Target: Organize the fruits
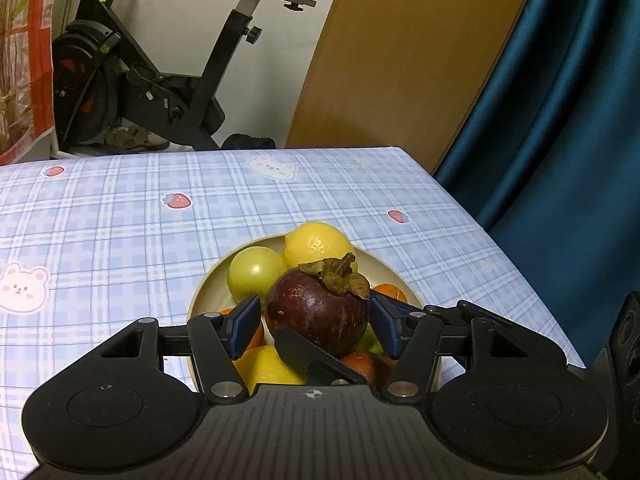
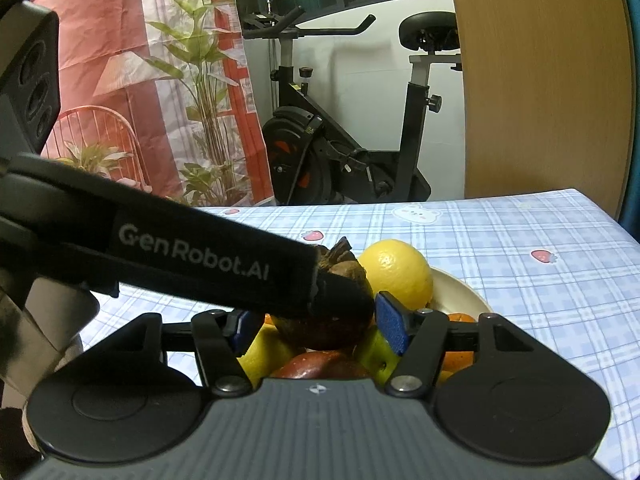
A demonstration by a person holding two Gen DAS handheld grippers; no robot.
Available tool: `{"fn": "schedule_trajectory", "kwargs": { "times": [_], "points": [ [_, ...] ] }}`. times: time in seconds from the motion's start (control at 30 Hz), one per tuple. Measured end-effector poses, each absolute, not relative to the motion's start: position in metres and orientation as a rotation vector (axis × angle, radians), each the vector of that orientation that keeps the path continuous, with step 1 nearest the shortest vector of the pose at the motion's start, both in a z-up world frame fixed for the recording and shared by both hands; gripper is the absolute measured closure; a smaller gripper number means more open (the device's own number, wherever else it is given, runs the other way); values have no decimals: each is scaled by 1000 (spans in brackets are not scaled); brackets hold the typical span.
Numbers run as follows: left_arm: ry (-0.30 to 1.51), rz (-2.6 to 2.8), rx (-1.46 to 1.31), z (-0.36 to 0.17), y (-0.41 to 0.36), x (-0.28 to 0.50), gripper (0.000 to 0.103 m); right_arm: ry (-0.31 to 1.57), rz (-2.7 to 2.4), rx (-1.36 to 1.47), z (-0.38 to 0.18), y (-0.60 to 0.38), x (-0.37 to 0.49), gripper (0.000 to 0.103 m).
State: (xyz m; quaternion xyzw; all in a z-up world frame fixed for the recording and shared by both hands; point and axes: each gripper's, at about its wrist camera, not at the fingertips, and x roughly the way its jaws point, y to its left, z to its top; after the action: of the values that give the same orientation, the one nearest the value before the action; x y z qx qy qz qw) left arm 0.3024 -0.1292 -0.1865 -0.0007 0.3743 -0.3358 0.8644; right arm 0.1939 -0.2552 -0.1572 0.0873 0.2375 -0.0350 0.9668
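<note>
A dark purple mangosteen (image 1: 316, 312) sits on top of a pile of fruit in a cream bowl (image 1: 208, 292). My left gripper (image 1: 316, 320) is open, its blue pads on either side of the mangosteen with small gaps. Behind it lie a yellow lemon (image 1: 316, 244) and a green round fruit (image 1: 254, 272). In the right wrist view my right gripper (image 2: 316, 324) is open around the same mangosteen (image 2: 340, 276), partly hidden by the left gripper's black body (image 2: 192, 256). The lemon (image 2: 396, 272) and the bowl (image 2: 460, 292) show there too.
The bowl holds several more fruits: oranges (image 1: 390, 292), another lemon (image 1: 268, 368), a red fruit (image 2: 324, 364). The table has a blue plaid cloth (image 1: 120, 240); its right edge (image 1: 500, 248) is close. An exercise bike (image 1: 152, 80) and a blue curtain (image 1: 560, 120) stand beyond.
</note>
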Motion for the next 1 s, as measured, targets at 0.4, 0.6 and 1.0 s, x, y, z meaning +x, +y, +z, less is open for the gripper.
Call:
{"fn": "schedule_trajectory", "kwargs": {
  "times": [0.4, 0.6, 1.0],
  "points": [
    [771, -668, 2, -178, -123, 297, 39, 486, -90, 170, -150, -255, 189, 35],
    [745, -656, -1, -166, -114, 287, 37, 486, -118, 150, -143, -253, 180, 17],
    [637, -532, 34, -121, -72, 241, 12, 516, -184, 153, -108, -250, 147, 0]
  ]
}}
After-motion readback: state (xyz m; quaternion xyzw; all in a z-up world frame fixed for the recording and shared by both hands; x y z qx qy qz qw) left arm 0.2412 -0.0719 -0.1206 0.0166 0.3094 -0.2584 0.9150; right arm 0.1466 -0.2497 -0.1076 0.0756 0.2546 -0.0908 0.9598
